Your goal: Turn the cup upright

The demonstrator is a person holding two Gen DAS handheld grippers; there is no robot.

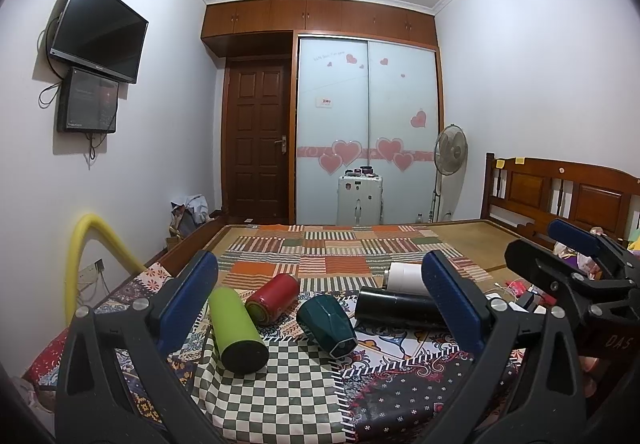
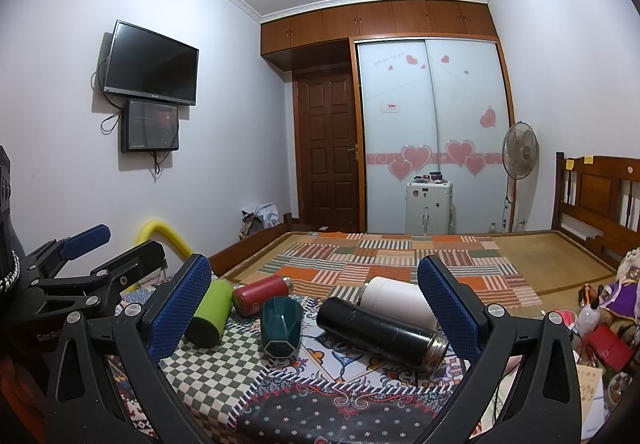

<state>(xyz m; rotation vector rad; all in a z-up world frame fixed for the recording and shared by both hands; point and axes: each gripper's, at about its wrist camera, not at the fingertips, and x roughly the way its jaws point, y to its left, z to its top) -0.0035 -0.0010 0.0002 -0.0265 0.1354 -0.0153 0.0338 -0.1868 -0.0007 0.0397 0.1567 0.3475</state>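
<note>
- Five cups lay on their sides: green point(image 1: 238, 328), red point(image 1: 273, 298), teal point(image 1: 328, 320), black point(image 1: 400, 309), white point(image 1: 406, 278).
- Both grippers, left point(image 1: 320, 314) and right point(image 2: 314, 316), hung with fingers spread, empty.

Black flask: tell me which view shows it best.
Right wrist view: the black flask lies in full sight, metal neck included. In the left wrist view the flask has its far end hidden behind the left gripper's finger.

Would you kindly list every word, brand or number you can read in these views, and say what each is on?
"DAS" – on the right gripper body, seen from the left wrist.
"GenRo", cut off – on the left gripper body, seen from the right wrist.
Wardrobe door script and small label: too blurred.
TV brand and the screen below: too small.
</note>
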